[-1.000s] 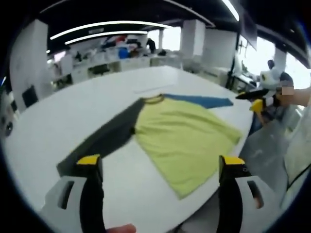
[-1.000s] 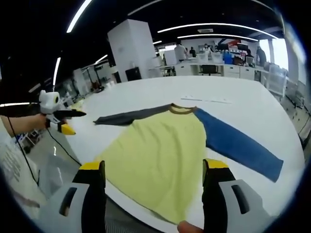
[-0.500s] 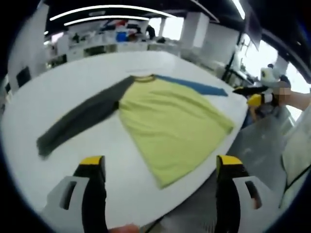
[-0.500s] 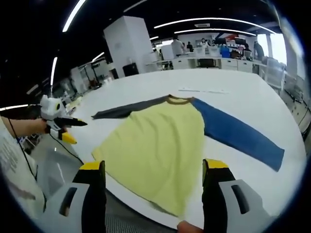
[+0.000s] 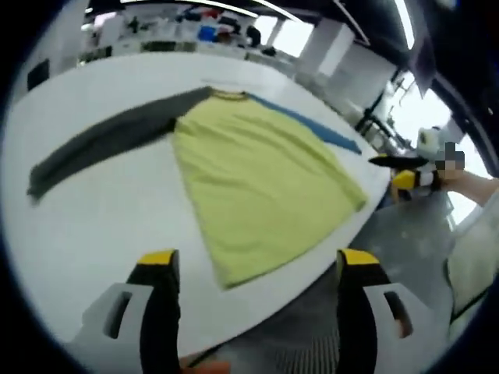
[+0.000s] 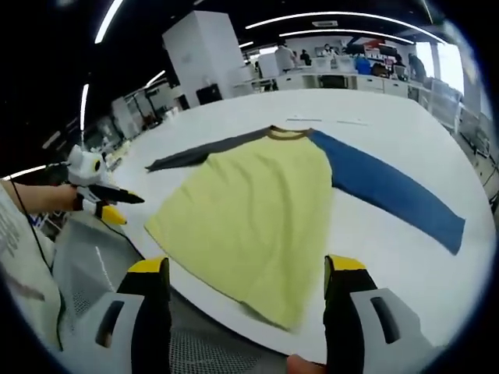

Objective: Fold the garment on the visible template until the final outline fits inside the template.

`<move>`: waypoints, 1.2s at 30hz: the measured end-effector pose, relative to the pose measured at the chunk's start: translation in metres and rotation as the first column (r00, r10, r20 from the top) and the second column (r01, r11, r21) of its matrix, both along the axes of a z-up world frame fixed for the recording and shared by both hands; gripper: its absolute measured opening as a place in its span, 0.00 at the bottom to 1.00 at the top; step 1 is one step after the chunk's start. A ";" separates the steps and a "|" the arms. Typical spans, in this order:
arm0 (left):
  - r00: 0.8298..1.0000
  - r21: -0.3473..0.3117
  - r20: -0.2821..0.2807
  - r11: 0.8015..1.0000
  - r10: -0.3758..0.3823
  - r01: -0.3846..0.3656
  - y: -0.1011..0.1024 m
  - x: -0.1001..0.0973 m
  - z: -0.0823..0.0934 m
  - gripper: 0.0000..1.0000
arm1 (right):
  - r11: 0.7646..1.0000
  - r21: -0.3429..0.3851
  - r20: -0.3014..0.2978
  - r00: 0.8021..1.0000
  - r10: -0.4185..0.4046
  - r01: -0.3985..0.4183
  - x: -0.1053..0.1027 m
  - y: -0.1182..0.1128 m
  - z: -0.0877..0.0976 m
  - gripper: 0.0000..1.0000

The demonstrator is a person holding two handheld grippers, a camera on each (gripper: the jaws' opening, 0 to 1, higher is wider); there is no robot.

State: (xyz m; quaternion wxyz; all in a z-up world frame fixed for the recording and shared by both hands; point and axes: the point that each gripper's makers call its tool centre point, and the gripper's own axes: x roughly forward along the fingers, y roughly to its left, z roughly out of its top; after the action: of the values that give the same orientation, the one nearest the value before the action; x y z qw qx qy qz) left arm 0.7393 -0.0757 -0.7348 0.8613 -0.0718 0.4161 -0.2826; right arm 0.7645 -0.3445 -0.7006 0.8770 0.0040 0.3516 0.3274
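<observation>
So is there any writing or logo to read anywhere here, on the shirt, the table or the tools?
None can be read.
The shirt is plain: yellow body, one grey sleeve, one blue sleeve, no print or label showing.
The table carries faint marks beyond the collar, too small and blurred to read.
The grippers' yellow-tipped jaws bear no lettering.
Background shelves and boxes are too blurred to tell.

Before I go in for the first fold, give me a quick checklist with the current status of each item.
1. Shirt lying flat on the table: ok.
2. Grey sleeve and blue sleeve spread out: ok.
3. Left hand-held gripper open and empty: ok.
4. Right hand-held gripper open and empty: ok.
5. Shirt hem inside the table edge: ok, but close.
6. Template outline under the shirt: cannot tell.
</observation>
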 end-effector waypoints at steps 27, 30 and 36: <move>0.977 -0.022 -0.155 0.988 0.148 -0.153 0.005 0.000 -0.029 0.46 | 0.997 -0.071 -0.122 0.992 -0.033 0.024 -0.010 -0.023 -0.049 0.75; 0.968 -0.030 -0.188 0.984 0.167 -0.176 0.004 -0.001 -0.031 0.37 | 0.997 -0.073 -0.128 0.991 -0.035 0.025 -0.010 -0.024 -0.052 0.73; 0.958 0.014 -0.199 0.978 0.208 -0.209 0.015 0.001 -0.040 0.15 | 0.977 -0.202 -0.115 0.992 0.043 -0.066 -0.015 -0.032 -0.064 0.54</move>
State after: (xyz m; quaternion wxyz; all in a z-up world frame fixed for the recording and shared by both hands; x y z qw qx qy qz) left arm 0.7398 -0.0610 -0.7747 0.8399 -0.1464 0.4895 -0.1831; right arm 0.7499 -0.3769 -0.7644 0.8428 -0.0783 0.4313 0.3124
